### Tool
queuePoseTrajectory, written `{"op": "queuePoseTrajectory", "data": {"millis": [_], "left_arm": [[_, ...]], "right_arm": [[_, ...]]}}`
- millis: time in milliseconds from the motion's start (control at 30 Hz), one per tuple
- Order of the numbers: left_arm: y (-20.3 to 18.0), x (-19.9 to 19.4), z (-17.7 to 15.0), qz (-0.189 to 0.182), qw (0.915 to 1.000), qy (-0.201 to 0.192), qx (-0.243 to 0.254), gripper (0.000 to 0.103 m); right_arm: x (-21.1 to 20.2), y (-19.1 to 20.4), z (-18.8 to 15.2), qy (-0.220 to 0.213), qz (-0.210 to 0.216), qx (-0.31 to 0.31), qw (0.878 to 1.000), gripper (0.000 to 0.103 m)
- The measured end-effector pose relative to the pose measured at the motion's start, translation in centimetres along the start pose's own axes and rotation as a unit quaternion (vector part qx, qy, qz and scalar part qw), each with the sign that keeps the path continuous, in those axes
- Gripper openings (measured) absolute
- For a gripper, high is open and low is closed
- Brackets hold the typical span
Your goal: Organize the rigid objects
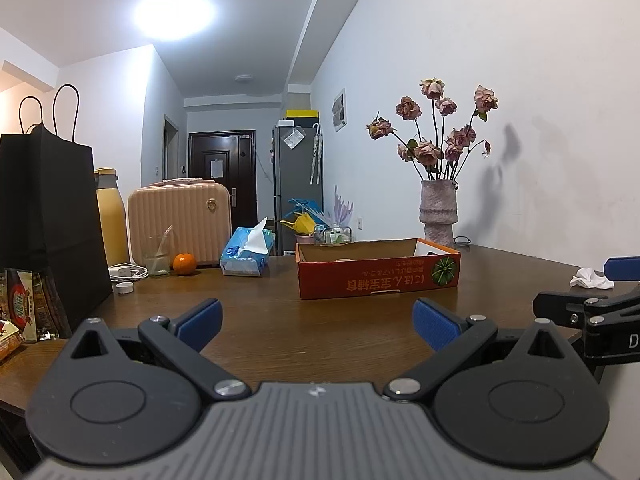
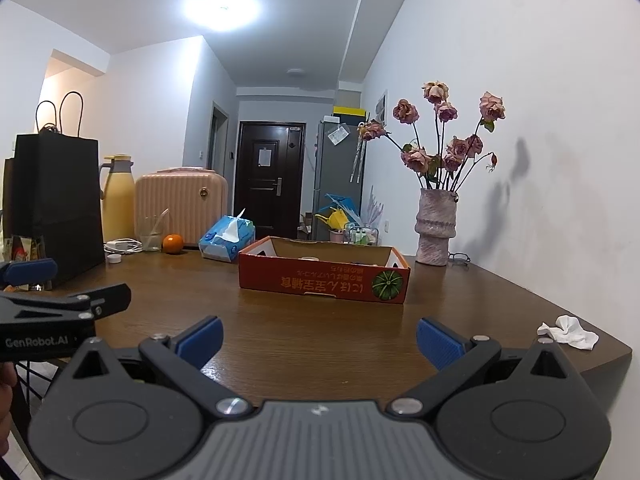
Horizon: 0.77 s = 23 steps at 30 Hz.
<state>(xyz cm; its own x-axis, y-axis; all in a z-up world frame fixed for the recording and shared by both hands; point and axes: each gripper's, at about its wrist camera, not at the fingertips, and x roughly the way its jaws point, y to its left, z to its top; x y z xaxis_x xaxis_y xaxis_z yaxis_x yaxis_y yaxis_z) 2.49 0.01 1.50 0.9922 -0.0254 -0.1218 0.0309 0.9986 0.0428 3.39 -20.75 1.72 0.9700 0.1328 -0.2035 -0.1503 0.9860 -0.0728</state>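
A shallow red cardboard box with a pumpkin picture lies on the brown table; it also shows in the right wrist view. Its contents are mostly hidden. My left gripper is open and empty, low over the table's near part, well short of the box. My right gripper is open and empty, beside the left one. An orange sits at the back left by a glass and a white cap.
A black paper bag, snack packets, a yellow flask, a pink case and a tissue pack stand at the left and back. A vase of dried roses stands by the wall. A crumpled tissue lies near the right edge.
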Motion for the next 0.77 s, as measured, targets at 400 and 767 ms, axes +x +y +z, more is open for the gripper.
{"op": "queuePoseTrajectory", "data": {"millis": [400, 767], "left_arm": [[-0.01, 0.03, -0.01, 0.000, 1.0000, 0.001, 0.000, 0.103], [0.12, 0.45, -0.13, 0.005, 1.0000, 0.007, -0.005, 0.103]], "right_arm": [[-0.02, 0.02, 0.01, 0.000, 0.000, 0.000, 1.000, 0.103], [0.06, 0.08, -0.27, 0.004, 0.005, 0.000, 1.000, 0.103]]}}
